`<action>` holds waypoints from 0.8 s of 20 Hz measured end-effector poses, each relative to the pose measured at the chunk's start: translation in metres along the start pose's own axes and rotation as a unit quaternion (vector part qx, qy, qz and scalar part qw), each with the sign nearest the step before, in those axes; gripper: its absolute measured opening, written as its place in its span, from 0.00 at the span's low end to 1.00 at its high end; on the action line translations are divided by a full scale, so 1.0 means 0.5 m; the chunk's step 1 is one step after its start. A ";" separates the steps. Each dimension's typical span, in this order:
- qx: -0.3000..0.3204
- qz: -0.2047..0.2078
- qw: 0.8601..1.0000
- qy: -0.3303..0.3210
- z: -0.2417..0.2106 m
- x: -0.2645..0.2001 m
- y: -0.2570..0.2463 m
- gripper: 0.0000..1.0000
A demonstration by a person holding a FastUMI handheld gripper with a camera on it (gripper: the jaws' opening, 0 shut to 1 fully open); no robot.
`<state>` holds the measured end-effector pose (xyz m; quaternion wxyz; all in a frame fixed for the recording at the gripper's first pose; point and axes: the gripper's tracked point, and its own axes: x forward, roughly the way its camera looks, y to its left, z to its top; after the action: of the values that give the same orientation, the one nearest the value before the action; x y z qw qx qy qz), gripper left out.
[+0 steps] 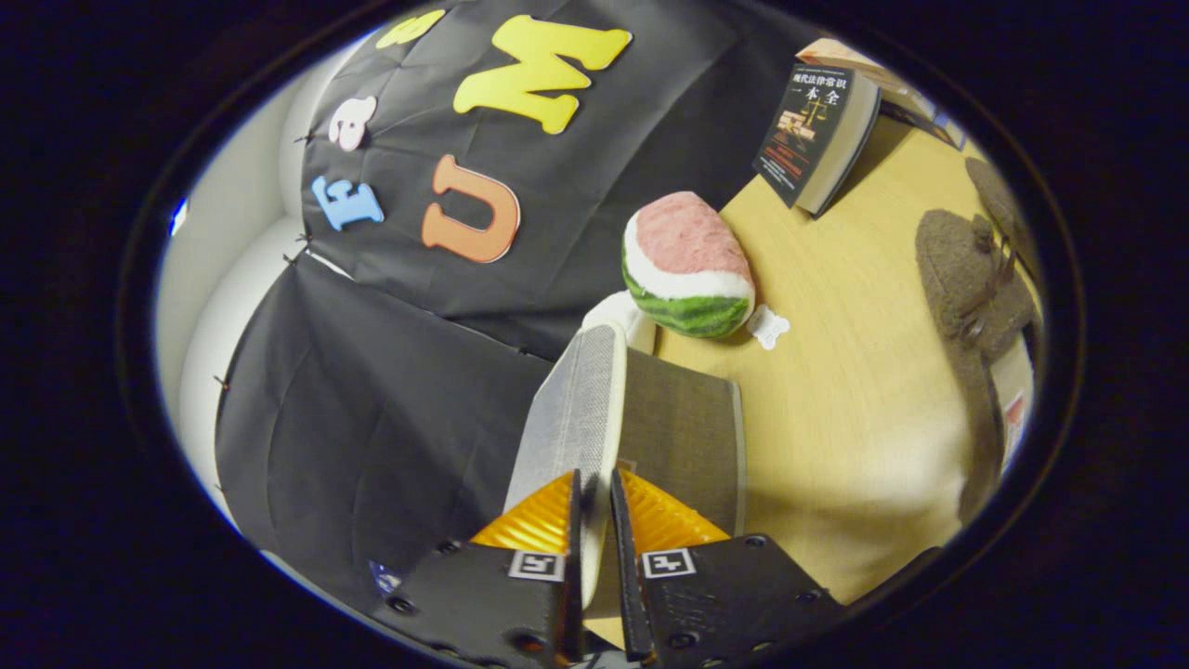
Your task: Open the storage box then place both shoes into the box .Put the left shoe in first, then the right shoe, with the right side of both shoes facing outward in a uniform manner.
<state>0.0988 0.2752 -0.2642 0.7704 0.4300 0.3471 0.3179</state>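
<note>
My gripper (pixel 594 483) is shut on the edge of the storage box's lid (pixel 574 409), a light grey fabric flap with a white rim. The lid stands tilted up, running away between my fingers. To its right lies the darker grey box (pixel 687 432) with a pale rim, on the wooden table (pixel 855 390). Two brown fuzzy shoes rest at the table's far right, well beyond the box: one nearer (pixel 971 269), the other (pixel 999 190) behind it. I cannot tell which shoe is left and which is right.
A plush watermelon slice (pixel 689 265) sits just beyond the box, with a small white tag (pixel 769 327) beside it. A dark book (pixel 816 135) stands at the back of the table. The black cloth wall hangs to the left of the box.
</note>
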 end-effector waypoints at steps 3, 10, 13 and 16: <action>-0.021 0.003 1.000 0.009 0.001 -0.035 0.032 0.05; -0.052 0.029 0.998 0.012 0.007 -0.029 0.131 0.00; -0.076 0.053 0.996 0.005 0.023 -0.025 0.219 0.00; -0.109 0.088 0.990 0.005 0.030 -0.006 0.346 0.00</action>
<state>0.0760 0.3402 -0.1047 0.7800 0.3706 0.2752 0.4225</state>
